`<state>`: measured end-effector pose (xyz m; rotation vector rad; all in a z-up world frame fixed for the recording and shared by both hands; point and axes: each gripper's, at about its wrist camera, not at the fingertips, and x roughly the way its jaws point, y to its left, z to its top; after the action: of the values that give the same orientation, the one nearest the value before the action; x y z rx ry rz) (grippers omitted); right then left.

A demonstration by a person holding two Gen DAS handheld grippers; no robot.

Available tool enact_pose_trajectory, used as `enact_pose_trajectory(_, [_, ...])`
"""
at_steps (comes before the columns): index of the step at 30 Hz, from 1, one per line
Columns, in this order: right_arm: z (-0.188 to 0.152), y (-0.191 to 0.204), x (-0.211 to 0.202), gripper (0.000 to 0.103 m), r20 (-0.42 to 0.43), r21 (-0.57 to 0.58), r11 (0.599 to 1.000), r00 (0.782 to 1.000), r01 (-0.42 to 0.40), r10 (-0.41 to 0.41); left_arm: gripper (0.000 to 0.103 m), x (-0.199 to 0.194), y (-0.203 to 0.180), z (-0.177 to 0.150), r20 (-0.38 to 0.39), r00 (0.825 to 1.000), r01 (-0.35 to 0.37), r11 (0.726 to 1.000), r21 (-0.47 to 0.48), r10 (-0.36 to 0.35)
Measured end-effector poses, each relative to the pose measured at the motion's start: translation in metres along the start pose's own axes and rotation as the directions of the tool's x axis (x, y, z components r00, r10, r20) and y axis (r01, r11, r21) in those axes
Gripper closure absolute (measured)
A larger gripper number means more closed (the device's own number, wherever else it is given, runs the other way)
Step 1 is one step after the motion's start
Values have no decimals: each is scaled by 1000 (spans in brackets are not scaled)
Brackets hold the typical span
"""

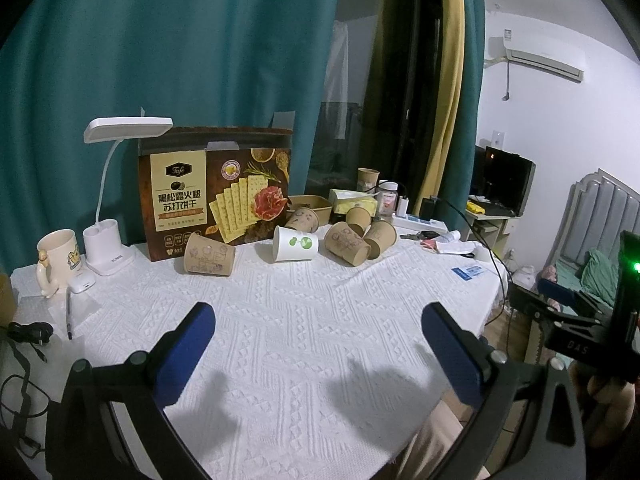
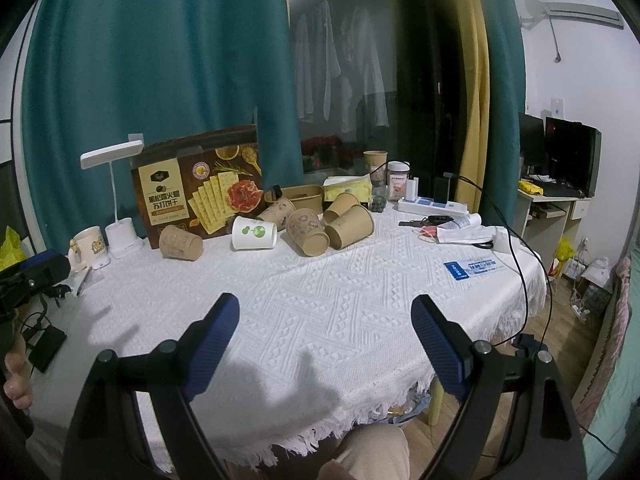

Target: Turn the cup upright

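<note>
Kraft-brown paper makes up most of the cups lying on their sides along the far part of the counter (image 1: 320, 320), in front of the cracker box (image 1: 216, 192). Both grippers hang back over the near cloth, well apart from any cup; the left gripper (image 1: 318, 320) has its jaws spread wide and empty, and so does the right gripper (image 2: 325, 312).

Counting tipped cups: one brown cup (image 1: 209, 260) lies alone at the box's left foot, one white cup (image 1: 295, 243) with a green print lies just right of the box's middle, and four more brown ones huddle in a cluster (image 1: 352, 232) to the box's right, touching one another. That is six down. A seventh brown cup (image 1: 367, 179) stands upright farther back, right of the box.

The risks, as I judge them: thin paper walls could buckle under a hard squeeze, a round cup could roll away when nudged, and reaching into the cluster could knock its neighbours about. The lone cups look safer picks.
</note>
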<state>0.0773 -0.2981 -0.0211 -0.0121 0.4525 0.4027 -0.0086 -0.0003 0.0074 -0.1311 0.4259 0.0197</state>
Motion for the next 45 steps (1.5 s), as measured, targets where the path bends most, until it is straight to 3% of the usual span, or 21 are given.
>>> enact_pose_trajectory(19, [-2,1,1,17,0,1,1000,1000,-3,3,0,-1,-1,0,-5,1000,9,1000,-1,-9])
enact_pose_trajectory(26, [0,-9,24,17,-25,7,1000,1000,-5,5,0,17,-14,5,-32,999,12,999,46,-11])
enact_pose_trajectory(36, [11,-56,118,17,-128,-34,998,990,58,-61,0,131,-52,15,-263,965,68,967,245,-1])
enact_pose_trajectory(41, [21,-87,168,17,-151,-46,995,984,84,-90,0,189,-66,28,-335,941,142,956,257,-50])
enact_pose_trajectory(45, [30,-109,200,17,-174,-34,996,981,80,-85,0,235,-84,45,-354,934,166,934,316,-46])
